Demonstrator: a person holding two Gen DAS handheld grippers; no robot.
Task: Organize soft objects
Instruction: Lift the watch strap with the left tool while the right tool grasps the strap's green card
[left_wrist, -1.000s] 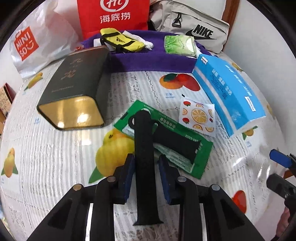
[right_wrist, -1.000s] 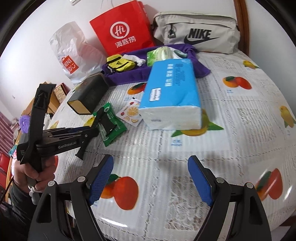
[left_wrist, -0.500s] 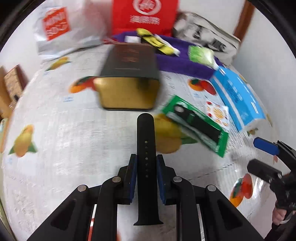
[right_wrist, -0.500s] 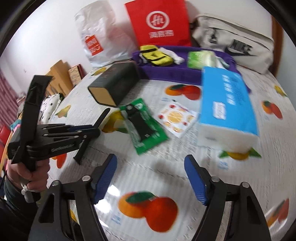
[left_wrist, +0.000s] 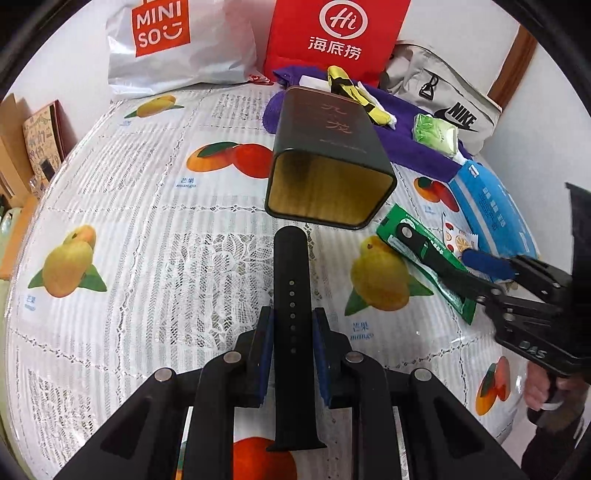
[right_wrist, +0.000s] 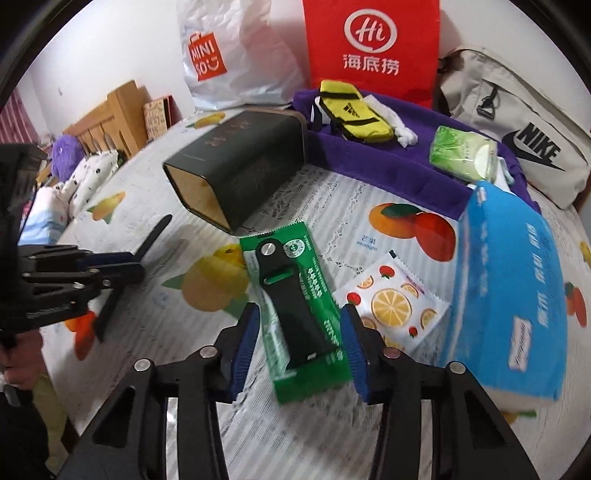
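My left gripper (left_wrist: 291, 325) is shut on a black watch strap (left_wrist: 291, 280), held above the table and pointing at the open mouth of a dark tin box (left_wrist: 328, 162) lying on its side. The strap and left gripper also show in the right wrist view (right_wrist: 147, 247). My right gripper (right_wrist: 299, 332) is open, its blue pads on either side of a green packet with a black strap piece (right_wrist: 295, 306). The packet shows in the left wrist view (left_wrist: 424, 258) too, with the right gripper (left_wrist: 480, 269) at it.
A purple towel (right_wrist: 388, 166) at the back holds a yellow pouch (right_wrist: 354, 110) and a green tissue pack (right_wrist: 461, 151). A blue tissue pack (right_wrist: 517, 295) and a fruit-print sachet (right_wrist: 391, 302) lie right. Miniso bag (right_wrist: 229, 62), red bag (right_wrist: 369, 48) and Nike bag (right_wrist: 517, 125) stand behind.
My left gripper lifted the watch strap off the green packet and swung left toward the tin's mouth. My right gripper moved in and now straddles the green packet, jaws narrower.
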